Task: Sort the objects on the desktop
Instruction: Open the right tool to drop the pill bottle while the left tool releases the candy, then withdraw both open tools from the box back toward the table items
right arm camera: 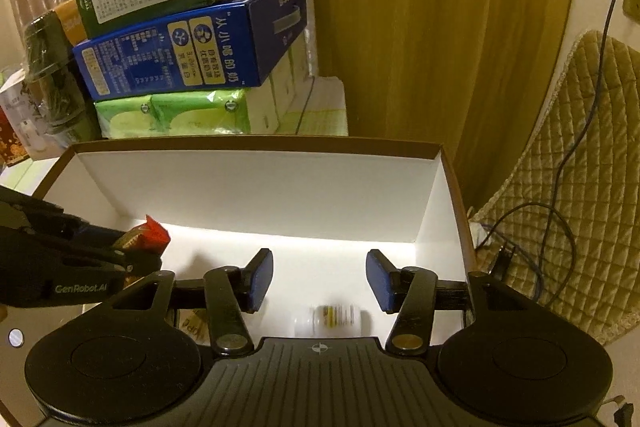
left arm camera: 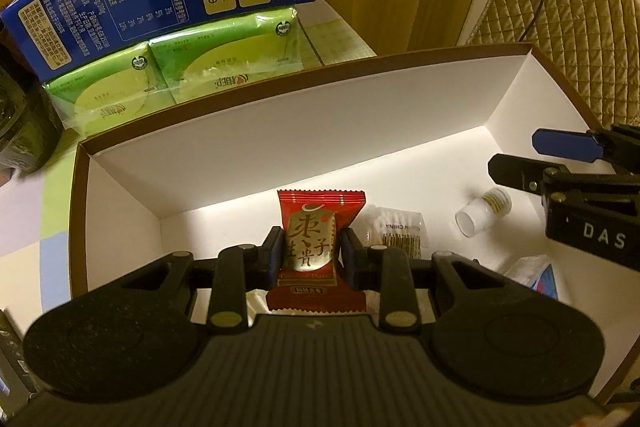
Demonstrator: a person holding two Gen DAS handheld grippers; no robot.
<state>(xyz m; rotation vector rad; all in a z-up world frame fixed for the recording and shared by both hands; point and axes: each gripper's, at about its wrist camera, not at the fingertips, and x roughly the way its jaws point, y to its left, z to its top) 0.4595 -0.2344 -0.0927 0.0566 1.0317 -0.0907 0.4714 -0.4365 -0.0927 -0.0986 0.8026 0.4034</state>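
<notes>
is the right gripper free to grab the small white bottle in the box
Probably yes: the right gripper is open and empty, and the bottle lies on the floor of the box just below its fingers, with nothing between.

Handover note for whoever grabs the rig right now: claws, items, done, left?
Left claw: shut on the red candy packet, held over the white box.
Right claw: open, empty, above the small white bottle.
In the box: the bottle on its side, a cotton swab pack, another packet at the right edge.
Done: those three are in.
Left: release the candy into the box. Anything still outside it isn't visible from these views.
</notes>
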